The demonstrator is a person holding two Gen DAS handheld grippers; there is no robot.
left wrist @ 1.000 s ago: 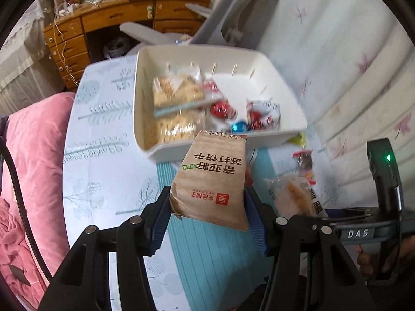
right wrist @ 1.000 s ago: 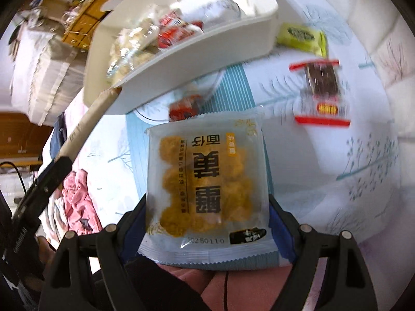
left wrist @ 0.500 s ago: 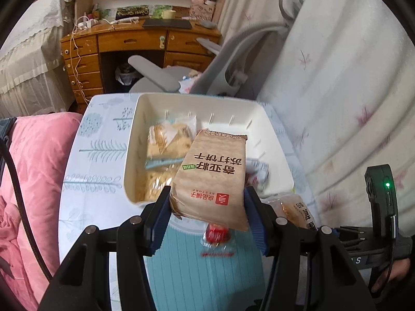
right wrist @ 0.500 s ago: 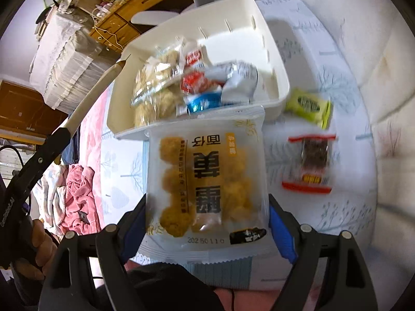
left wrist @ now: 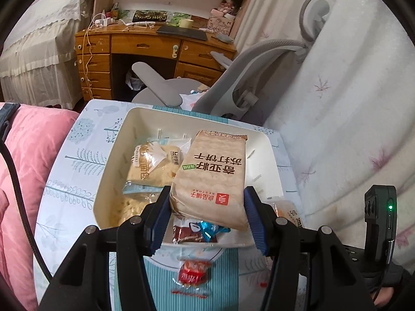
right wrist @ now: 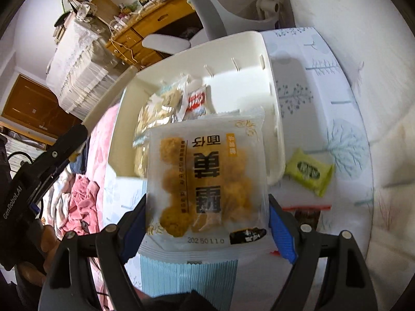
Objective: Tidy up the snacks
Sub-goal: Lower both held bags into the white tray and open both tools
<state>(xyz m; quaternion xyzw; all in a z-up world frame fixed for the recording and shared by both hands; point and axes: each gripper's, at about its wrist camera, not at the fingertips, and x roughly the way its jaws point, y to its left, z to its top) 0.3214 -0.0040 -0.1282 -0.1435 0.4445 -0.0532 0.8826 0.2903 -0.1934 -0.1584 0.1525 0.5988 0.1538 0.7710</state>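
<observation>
Over the white bin (left wrist: 262, 153), both grippers carry a snack ready to drop in. The left gripper (left wrist: 207, 217) has its jaws clamped on the sides of a brown cracker packet (left wrist: 211, 178), which hangs above the bin's near half, over the pale bread packs (left wrist: 153, 163) and small wrapped candies (left wrist: 207, 229) already lying inside. The right gripper (right wrist: 207, 229) has its jaws clamped on a clear bag of golden puffs (right wrist: 205, 184), held above the bin's near edge rather than well over its middle.

Outside the bin, on the bench (right wrist: 324, 98), a green sachet (right wrist: 308, 171) lies just beside the bin's right wall, a red-edged packet (right wrist: 308, 213) sits nearer than that, and a red candy (left wrist: 193, 274) rests just in front of the bin's near wall.

The main risk is the puff bag: let go from where it is, it could catch the rim and slide back onto the bench. With both packets so near each other over one bin, they could also collide, or the cracker packet could land propped on the heap and tip out. Squeezing harder could crush the puffs.
</observation>
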